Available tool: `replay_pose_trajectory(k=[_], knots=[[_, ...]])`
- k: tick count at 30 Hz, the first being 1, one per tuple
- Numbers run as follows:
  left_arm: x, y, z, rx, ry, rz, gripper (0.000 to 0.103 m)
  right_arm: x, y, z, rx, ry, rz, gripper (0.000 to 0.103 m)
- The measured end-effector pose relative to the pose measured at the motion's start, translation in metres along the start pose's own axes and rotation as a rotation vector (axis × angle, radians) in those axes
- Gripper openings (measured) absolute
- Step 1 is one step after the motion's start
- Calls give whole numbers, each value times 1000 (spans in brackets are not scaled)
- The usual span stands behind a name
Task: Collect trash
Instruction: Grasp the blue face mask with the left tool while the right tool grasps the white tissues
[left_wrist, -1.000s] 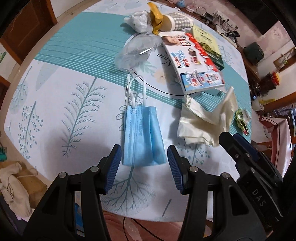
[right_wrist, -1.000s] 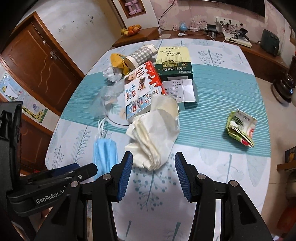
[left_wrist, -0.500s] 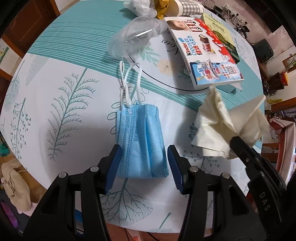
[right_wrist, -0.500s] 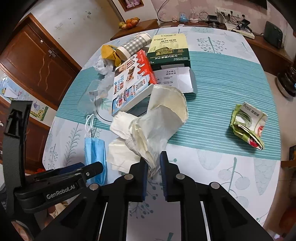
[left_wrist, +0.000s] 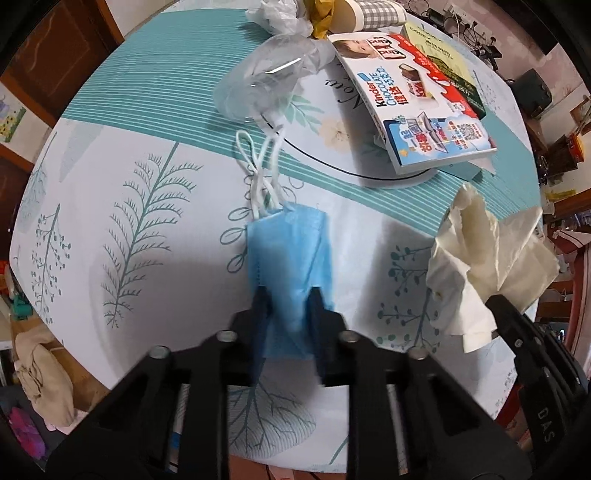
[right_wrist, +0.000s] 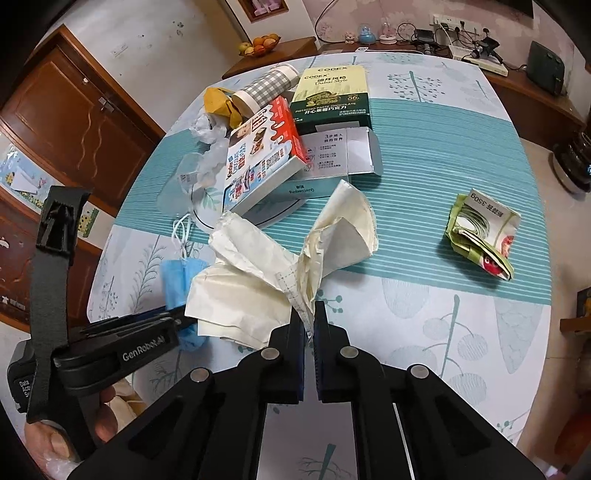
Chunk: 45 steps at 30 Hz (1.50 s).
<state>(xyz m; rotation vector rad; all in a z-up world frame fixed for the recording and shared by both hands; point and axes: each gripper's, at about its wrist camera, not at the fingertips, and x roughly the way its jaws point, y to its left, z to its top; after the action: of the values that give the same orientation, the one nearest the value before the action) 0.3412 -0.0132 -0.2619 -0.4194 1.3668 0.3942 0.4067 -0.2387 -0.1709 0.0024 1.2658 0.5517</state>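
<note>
The blue face mask (left_wrist: 291, 266) lay flat on the leaf-print tablecloth (left_wrist: 129, 206), pleated and folded, its white ear loops (left_wrist: 264, 173) trailing toward 12 o'clock in the left wrist view. The cream crumpled paper (right_wrist: 273, 269) looked creased and limp, with 1 flap fanned out toward 1 o'clock in the right wrist view, just beside the mask.

Beyond the mask at 12 o'clock sat a clear plastic wrapper (left_wrist: 266, 81), and at 1 o'clock a Kinder chocolate box (left_wrist: 417, 99) leaned on other cartons. In the right wrist view a green Codex box (right_wrist: 332, 101) and a checked cup (right_wrist: 266, 90) lay on its side at 12 o'clock, with a crushed green packet (right_wrist: 484, 236) well apart at 2 o'clock. Nothing lay across either piece of trash.

The left gripper (left_wrist: 290, 306) had just been closing, and its 2 jaws were clamped on the near end of the mask, bunching the cloth between them. The right gripper (right_wrist: 308, 321) had also just drawn together, pinching the paper's near corner in a narrow slit.
</note>
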Motion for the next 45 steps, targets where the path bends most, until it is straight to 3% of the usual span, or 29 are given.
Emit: replay_pose_trajectory(k=[7, 16, 23, 29, 37, 45], knots=[[-23, 3, -5, 10, -35, -5, 10, -11, 3, -9, 29, -6, 5, 4], [-99, 20, -26, 75, -156, -22, 10, -54, 25, -26, 48, -68, 33, 4], [-161, 48, -71, 126, -212, -41, 10, -95, 55, -47, 51, -126, 55, 4], [-189, 67, -101, 178, -237, -57, 10, -123, 81, -77, 57, -150, 62, 4], [-193, 92, -143, 262, -241, -62, 10, -137, 110, -134, 76, -143, 51, 4], [-150, 111, -195, 351, -163, -78, 10, -115, 125, -209, 95, -87, 17, 4]])
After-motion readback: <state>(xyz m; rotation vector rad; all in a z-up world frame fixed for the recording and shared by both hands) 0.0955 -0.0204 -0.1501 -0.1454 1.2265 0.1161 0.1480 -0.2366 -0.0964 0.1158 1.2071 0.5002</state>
